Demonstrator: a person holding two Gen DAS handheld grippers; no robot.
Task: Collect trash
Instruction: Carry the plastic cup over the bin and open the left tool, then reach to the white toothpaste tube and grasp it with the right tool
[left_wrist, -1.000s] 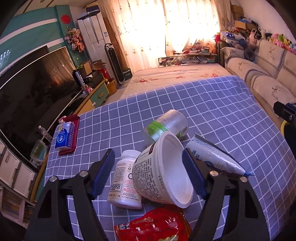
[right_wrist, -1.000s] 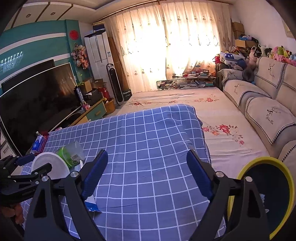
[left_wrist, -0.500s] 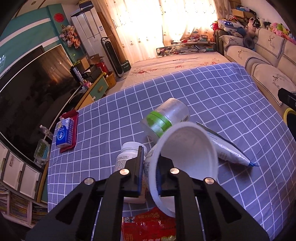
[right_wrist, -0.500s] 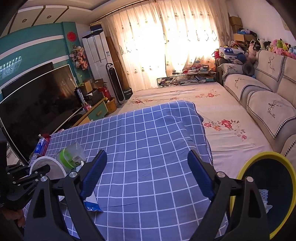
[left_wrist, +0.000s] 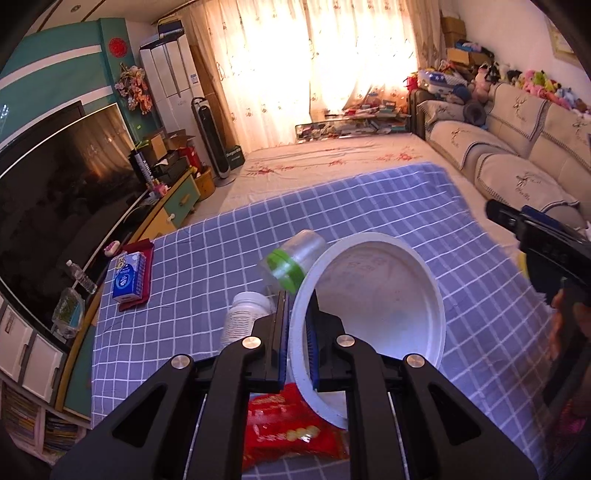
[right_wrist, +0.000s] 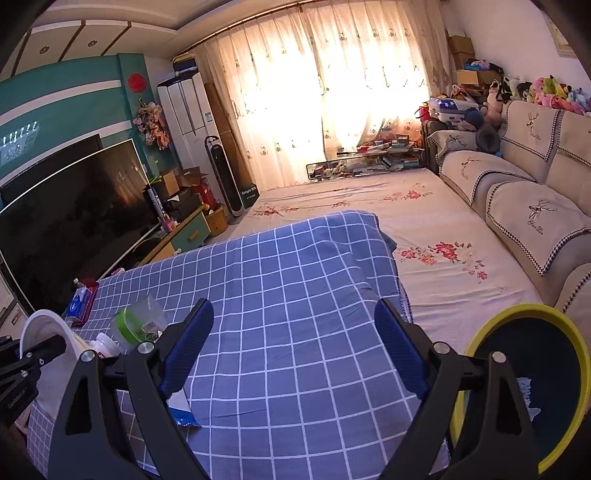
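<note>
Left gripper (left_wrist: 295, 334), left wrist view: blue pads clamped on the rim of the white paper bowl (left_wrist: 373, 310), bowl tilted on edge above the blue checked cloth (left_wrist: 424, 206); a green-lidded clear jar (left_wrist: 291, 258) and a white pill bottle (left_wrist: 243, 317) lie just behind it, a red snack wrapper (left_wrist: 284, 428) below the jaws. Right gripper (right_wrist: 291, 343), right wrist view: jaws wide with nothing between them, over bare checked cloth; yellow-rimmed bin (right_wrist: 532, 384) at lower right, the bowl at far left.
</note>
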